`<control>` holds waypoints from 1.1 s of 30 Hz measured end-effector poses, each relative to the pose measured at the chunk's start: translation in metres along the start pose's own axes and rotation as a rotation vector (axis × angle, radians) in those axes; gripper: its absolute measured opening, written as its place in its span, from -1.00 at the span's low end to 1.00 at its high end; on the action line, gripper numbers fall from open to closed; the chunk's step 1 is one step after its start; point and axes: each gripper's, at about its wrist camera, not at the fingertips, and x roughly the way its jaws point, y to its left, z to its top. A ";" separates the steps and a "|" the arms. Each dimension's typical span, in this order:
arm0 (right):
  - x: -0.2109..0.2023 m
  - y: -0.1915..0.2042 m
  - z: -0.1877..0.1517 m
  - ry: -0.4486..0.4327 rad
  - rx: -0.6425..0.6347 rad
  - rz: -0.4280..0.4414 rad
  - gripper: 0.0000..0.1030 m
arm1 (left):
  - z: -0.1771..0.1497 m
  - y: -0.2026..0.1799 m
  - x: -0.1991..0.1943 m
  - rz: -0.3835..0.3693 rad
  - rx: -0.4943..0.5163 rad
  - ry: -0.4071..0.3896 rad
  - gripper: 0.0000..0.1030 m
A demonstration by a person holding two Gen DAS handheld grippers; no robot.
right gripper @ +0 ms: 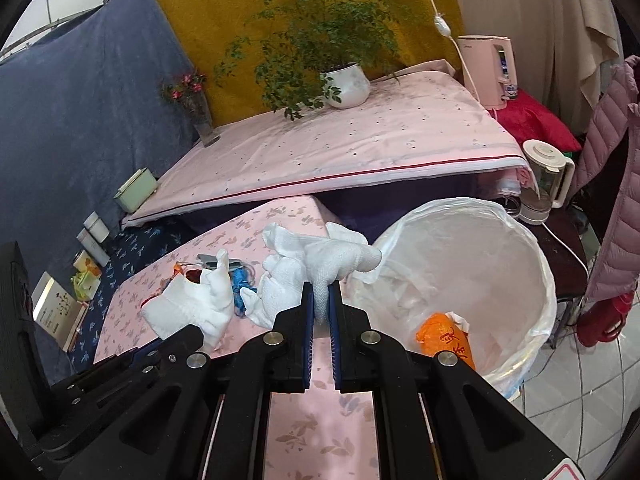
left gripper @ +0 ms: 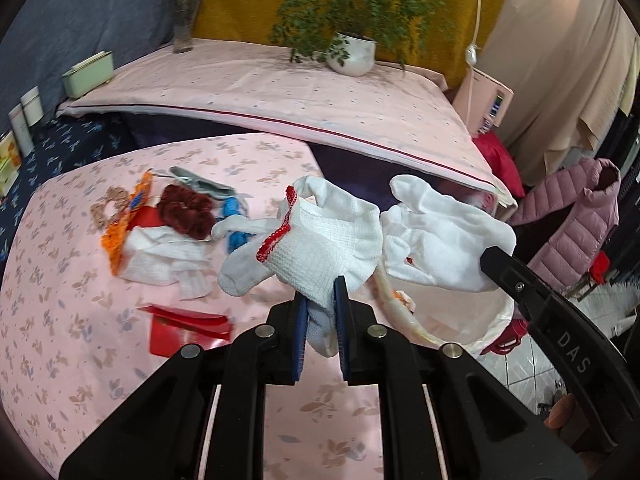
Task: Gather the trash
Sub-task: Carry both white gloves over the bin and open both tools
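A: Report tool states.

B: My left tool [left gripper: 322,300] is clamped on a red-trimmed glove [left gripper: 320,240]; my right tool [right gripper: 321,300] is clamped on a plain white glove [right gripper: 320,264].

A: Handling?

B: Judged light, limp knit; pinch a bunched fold. The lined bin [right gripper: 536,248] sits just right of the right tool.

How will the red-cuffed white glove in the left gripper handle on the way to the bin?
Probably floppy: the glove sags around the left gripper, fingers drooping. Likely light, held by one pinch. Its knit looks unlikely to slip.
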 end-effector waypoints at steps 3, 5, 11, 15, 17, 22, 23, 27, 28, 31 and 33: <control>-0.002 -0.019 0.001 -0.004 0.023 -0.026 -0.85 | 0.001 -0.020 0.008 -0.017 0.026 0.015 -0.76; -0.003 -0.030 0.000 -0.007 0.037 -0.046 -0.85 | 0.002 -0.030 0.013 -0.029 0.041 0.024 -0.76; 0.000 -0.063 -0.001 -0.004 0.084 -0.092 -0.85 | 0.006 -0.062 0.031 -0.065 0.097 0.049 -0.76; 0.002 -0.082 0.000 -0.005 0.112 -0.120 -0.85 | 0.008 -0.078 0.044 -0.094 0.124 0.071 -0.76; 0.003 -0.090 0.000 -0.006 0.123 -0.136 -0.85 | 0.009 -0.088 0.051 -0.115 0.136 0.083 -0.76; 0.007 -0.110 0.000 0.001 0.153 -0.166 -0.85 | 0.007 -0.110 0.069 -0.153 0.169 0.118 -0.75; 0.008 -0.113 0.000 0.003 0.159 -0.170 -0.85 | 0.007 -0.115 0.073 -0.161 0.174 0.125 -0.72; 0.010 -0.122 -0.001 0.009 0.177 -0.180 -0.85 | 0.008 -0.121 0.084 -0.185 0.151 0.147 -0.48; 0.010 -0.124 0.000 0.009 0.179 -0.181 -0.85 | 0.008 -0.122 0.084 -0.181 0.149 0.143 -0.37; 0.012 -0.125 0.000 0.010 0.179 -0.182 -0.85 | 0.009 -0.122 0.083 -0.160 0.156 0.126 -0.22; 0.013 -0.125 0.000 0.011 0.179 -0.181 -0.85 | 0.008 -0.120 0.081 -0.147 0.156 0.120 -0.20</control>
